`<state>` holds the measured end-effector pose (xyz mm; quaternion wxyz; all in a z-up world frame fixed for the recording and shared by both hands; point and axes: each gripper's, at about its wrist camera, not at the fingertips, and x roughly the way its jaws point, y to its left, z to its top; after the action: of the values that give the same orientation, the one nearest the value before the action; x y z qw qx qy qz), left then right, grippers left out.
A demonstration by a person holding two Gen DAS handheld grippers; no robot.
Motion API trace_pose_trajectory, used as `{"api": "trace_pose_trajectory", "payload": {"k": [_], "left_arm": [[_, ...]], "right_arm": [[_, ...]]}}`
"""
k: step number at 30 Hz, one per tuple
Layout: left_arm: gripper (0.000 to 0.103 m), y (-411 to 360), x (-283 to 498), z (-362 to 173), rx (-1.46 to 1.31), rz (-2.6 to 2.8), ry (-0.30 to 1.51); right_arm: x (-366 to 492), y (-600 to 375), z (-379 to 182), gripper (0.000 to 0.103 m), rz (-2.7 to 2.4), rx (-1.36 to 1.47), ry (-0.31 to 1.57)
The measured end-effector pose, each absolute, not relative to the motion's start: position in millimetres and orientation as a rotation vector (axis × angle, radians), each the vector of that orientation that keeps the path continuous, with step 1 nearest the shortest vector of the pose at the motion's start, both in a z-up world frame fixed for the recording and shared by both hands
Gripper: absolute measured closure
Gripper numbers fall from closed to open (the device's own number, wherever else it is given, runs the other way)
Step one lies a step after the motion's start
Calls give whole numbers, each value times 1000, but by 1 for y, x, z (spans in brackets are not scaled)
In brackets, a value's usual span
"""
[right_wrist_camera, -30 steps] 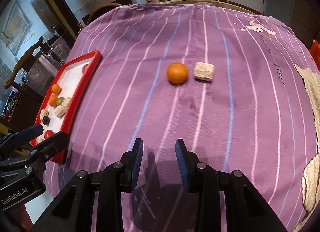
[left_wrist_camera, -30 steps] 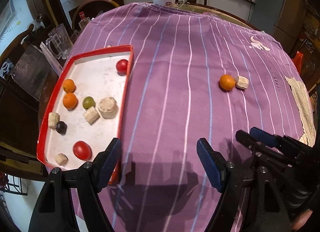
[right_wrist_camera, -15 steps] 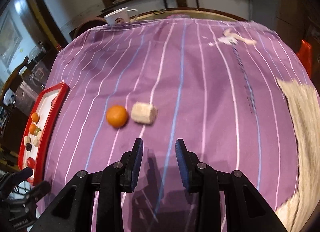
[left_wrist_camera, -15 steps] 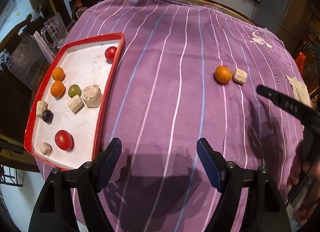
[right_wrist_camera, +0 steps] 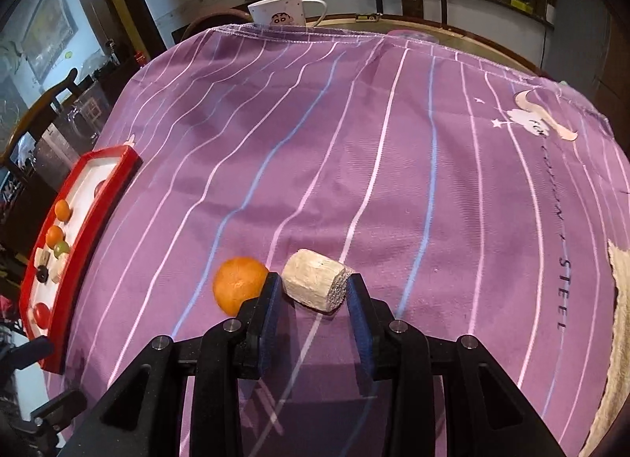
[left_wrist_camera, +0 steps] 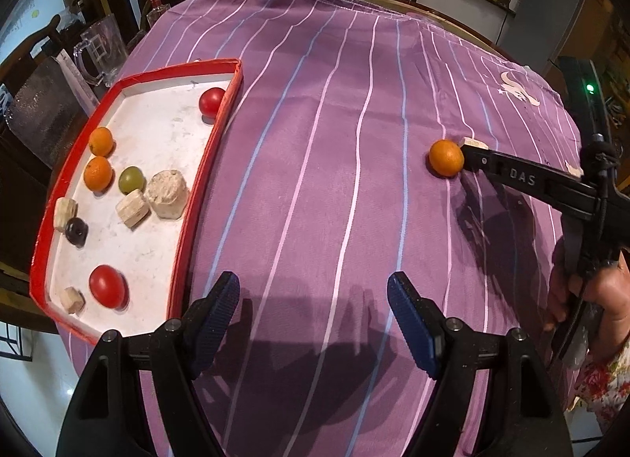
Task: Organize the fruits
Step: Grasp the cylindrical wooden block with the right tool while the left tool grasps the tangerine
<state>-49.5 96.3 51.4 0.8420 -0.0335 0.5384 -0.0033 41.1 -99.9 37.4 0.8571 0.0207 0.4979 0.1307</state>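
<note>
Purple striped cloth [right_wrist_camera: 393, 189] covers the counter, and down on it the right claw [right_wrist_camera: 313, 291] straddles a pale corky cylinder [right_wrist_camera: 315, 285] lying on its side, jaws parted with a pad at each end (whether they are pressing yet, I cannot tell). An orange [right_wrist_camera: 238, 285] sits just left of it, touching the left finger [right_wrist_camera: 269, 299]. Over at the near edge the left claw [left_wrist_camera: 313, 299] hangs wide open with nothing in it, beside the red tray [left_wrist_camera: 204, 173] holding oranges, tomatoes, a green grape and more corky chunks.
</note>
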Motion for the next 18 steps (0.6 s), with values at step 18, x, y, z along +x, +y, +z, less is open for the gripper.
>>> {"api": "trace_pose_trajectory", "payload": {"k": [18], "left_arm": [[26,29,32,38,-10,-212,1123]], "right_arm": [[7,-163,43,67,217,276,1086]]}}
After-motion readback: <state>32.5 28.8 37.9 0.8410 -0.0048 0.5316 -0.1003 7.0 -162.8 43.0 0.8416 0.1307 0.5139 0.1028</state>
